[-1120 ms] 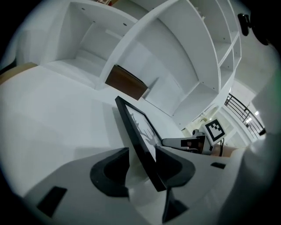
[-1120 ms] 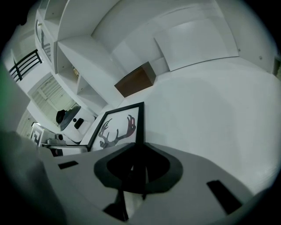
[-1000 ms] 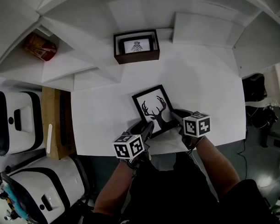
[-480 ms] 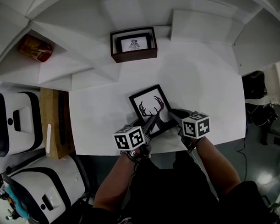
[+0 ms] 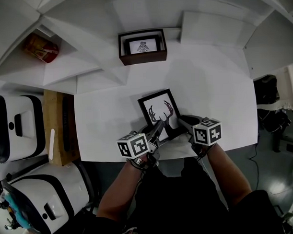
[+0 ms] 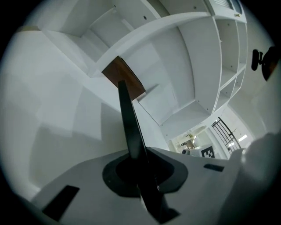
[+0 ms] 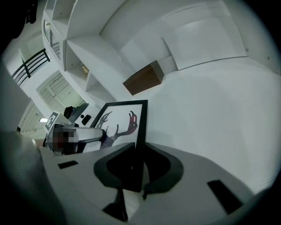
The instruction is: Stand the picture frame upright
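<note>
bright even light washes the white table [image 5: 218, 97], shadows are soft, fisheye edges bend and darken.

The picture frame [image 5: 159, 112] is a slim black rectangle around a white print of a dark stag's head with spreading antlers, one of them tinged red. It sits just below the middle of the head view, on the white counter [image 5: 108, 125] near its front edge. It is print side up and turned slightly anticlockwise.
</note>
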Tool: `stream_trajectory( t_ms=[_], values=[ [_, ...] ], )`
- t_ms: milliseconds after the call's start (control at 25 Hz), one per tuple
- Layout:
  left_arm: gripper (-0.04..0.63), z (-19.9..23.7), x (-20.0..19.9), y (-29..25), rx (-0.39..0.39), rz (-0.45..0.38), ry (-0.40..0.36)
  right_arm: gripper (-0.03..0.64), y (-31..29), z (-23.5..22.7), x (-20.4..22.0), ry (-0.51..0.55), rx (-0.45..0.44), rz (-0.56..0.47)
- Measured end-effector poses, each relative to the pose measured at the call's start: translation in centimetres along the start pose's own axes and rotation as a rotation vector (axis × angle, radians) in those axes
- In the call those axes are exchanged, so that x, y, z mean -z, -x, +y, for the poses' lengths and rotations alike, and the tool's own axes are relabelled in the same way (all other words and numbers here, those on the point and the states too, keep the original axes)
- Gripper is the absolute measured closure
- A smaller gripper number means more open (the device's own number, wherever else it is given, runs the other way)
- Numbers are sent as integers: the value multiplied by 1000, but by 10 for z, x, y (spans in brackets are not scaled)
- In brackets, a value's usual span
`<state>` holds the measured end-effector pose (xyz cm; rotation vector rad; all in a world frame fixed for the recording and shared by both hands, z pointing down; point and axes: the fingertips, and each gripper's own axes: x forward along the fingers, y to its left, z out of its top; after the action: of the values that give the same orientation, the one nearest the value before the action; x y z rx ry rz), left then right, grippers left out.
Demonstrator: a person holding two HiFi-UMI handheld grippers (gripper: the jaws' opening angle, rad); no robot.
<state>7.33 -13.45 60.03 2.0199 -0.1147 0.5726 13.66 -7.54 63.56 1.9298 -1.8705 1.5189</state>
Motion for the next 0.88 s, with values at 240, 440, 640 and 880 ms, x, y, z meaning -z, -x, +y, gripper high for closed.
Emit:
stream_trajectory(
  t_ms=[240, 440, 640, 880],
  values=[
    [580, -5, -7, 20, 56, -43, 38, 537, -2, 18, 2, -43, -96, -19],
    [580, -8, -7, 40, 76, -37, -17, 497, -3, 37, -3, -84, -188, -57],
    [580, -17, -7, 63, 142, -48, -47, 468, -5, 61, -11, -81, -268, -77],
    [580, -24, -12, 93, 255, -66, -68, 432, -5, 96, -21, -126, -412, -118]
  ],
)
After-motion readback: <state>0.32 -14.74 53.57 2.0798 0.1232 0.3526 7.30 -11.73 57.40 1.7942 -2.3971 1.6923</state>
